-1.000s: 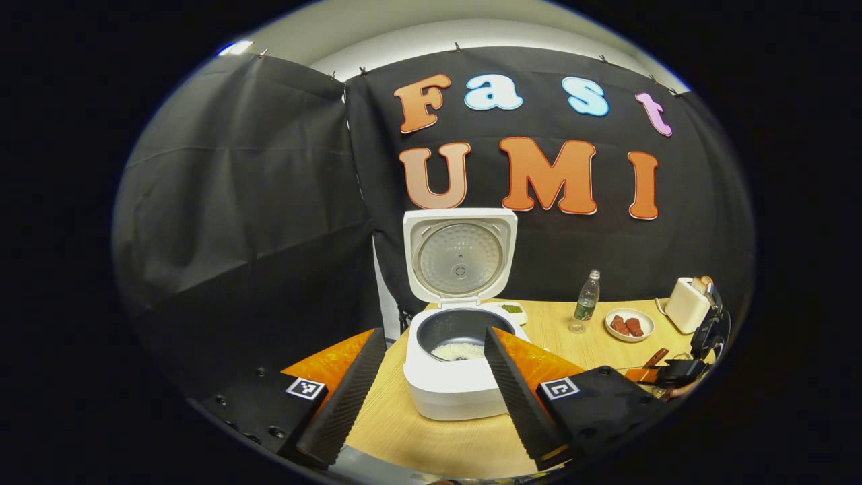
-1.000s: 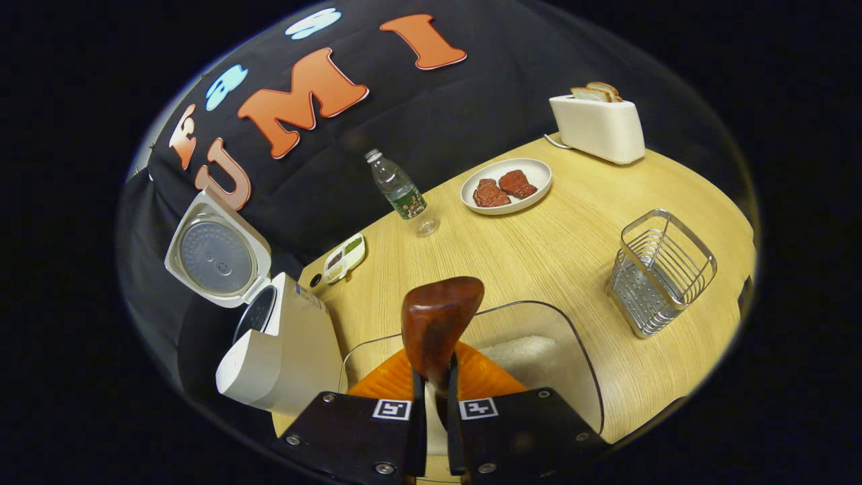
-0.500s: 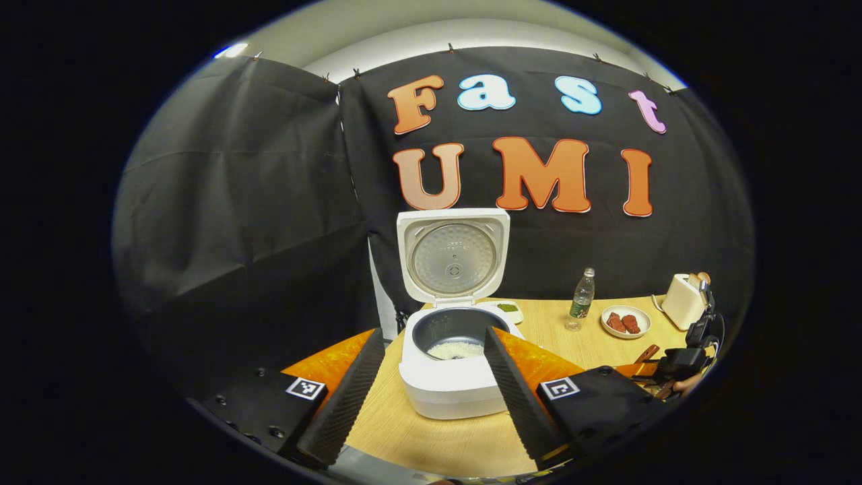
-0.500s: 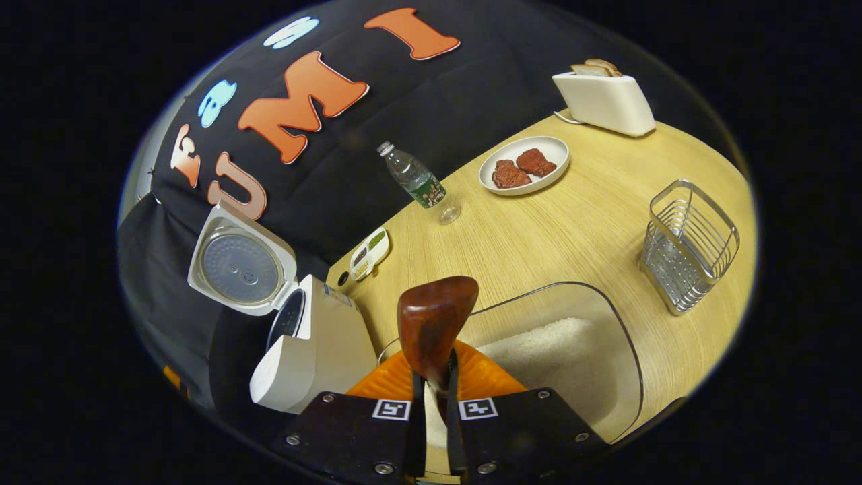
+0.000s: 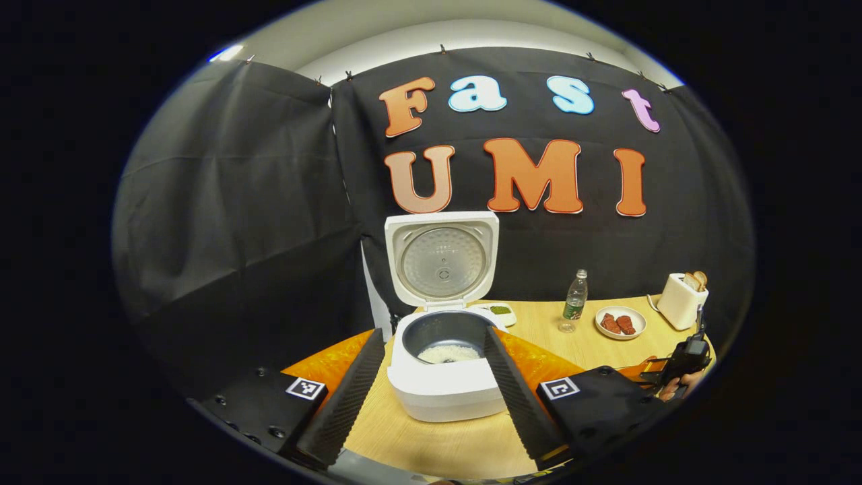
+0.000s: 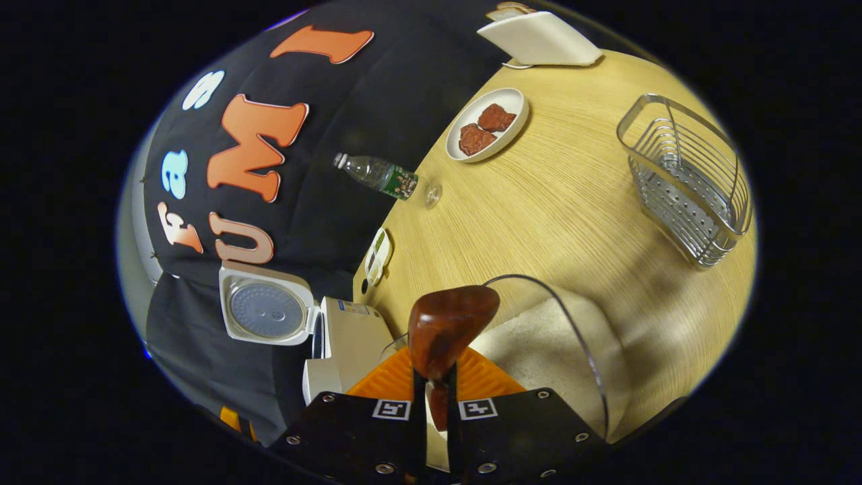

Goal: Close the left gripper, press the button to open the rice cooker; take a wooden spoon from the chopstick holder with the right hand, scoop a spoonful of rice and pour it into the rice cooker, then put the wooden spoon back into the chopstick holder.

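Left gripper view: rice cooker [image 5: 444, 377] lidless-open with rice inside, fingers [image 5: 343, 397] apart; right fingers [image 6: 419, 404] clamped on wooden spoon [image 6: 448, 327].

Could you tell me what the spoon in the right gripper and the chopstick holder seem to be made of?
The wooden spoon looks like dark reddish-brown wood with a smooth, slightly glossy finish that catches the light. The chopstick holder appears to be shiny metal, probably steel: thin silvery wire bars and a perforated base.
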`<state>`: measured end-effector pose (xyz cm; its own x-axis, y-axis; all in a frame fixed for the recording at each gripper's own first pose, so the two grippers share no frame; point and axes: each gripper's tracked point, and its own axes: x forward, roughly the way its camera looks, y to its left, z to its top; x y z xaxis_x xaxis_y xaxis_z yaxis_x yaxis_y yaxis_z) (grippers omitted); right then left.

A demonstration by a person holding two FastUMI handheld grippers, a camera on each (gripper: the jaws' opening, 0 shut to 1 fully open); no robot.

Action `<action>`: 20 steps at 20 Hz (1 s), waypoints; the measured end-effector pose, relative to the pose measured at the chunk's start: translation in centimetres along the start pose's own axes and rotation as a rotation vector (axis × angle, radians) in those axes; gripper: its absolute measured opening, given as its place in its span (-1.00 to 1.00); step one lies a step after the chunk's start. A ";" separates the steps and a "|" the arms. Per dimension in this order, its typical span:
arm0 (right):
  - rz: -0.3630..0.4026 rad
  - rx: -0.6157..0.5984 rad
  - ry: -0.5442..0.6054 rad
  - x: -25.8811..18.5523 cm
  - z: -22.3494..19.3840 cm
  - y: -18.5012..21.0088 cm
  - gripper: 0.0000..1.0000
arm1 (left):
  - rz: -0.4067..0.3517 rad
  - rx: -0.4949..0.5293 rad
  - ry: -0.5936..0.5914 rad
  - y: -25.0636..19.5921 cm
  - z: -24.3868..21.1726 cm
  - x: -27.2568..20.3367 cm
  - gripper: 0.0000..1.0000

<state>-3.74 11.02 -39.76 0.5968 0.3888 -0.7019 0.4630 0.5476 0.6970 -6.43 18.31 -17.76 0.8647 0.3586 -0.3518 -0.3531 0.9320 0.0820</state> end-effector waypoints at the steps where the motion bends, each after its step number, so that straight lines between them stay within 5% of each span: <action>1: 0.017 0.011 -0.005 -0.5 0.6 -0.1 -0.77 | -0.008 0.001 -0.001 -0.5 0.0 0.1 1.00; 11: 0.172 0.181 -0.069 -4.9 5.8 2.1 -0.77 | -0.058 -0.009 -0.042 -3.2 1.6 0.4 1.00; 20: 0.395 0.286 0.042 -5.0 4.5 14.0 -0.77 | -0.013 -0.058 -0.120 0.3 2.2 -0.3 0.99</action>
<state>2.76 13.43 -25.82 0.7387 0.5586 -0.3773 0.3717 0.1294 0.9193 -5.94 18.57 -15.56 0.9044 0.3538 -0.2384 -0.3589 0.9331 0.0231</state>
